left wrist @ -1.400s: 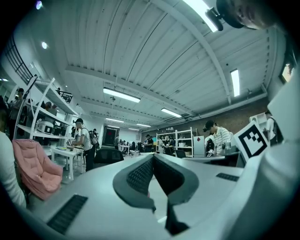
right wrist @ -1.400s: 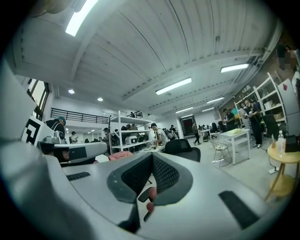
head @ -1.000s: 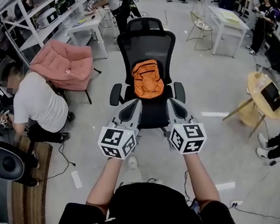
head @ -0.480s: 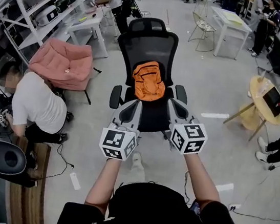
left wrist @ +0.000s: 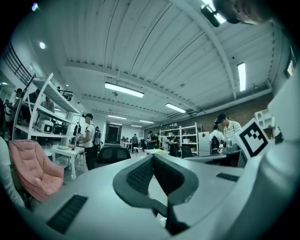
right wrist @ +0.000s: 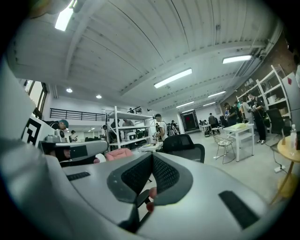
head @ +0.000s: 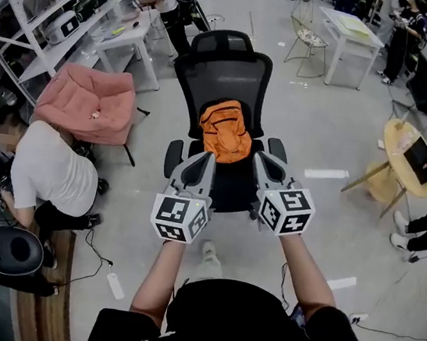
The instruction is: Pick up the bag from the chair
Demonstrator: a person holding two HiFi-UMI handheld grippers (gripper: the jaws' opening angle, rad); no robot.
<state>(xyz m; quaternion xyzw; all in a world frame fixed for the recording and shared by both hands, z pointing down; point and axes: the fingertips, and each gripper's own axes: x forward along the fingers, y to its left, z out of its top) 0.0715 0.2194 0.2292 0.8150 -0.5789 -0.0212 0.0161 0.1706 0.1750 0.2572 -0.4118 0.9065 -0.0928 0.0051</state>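
Note:
An orange backpack leans upright against the backrest of a black mesh office chair, resting on its seat. My left gripper is held level just in front of the seat's left side, jaws shut with nothing between them. My right gripper is level beside it at the seat's right side, also shut and empty. Both are short of the bag and not touching it. In the left gripper view the shut jaw tips hide most of the chair; in the right gripper view the chair back shows above the shut tips.
A pink padded chair stands to the left, and a person in a white shirt crouches beside it. Shelving and a white desk lie at far left. A round wooden table stands at right. Cables cross the floor.
Both grippers and the head have moved forward toward the chair; the chair and bag now sit nearer and lower in the head view. Jaws stayed shut.

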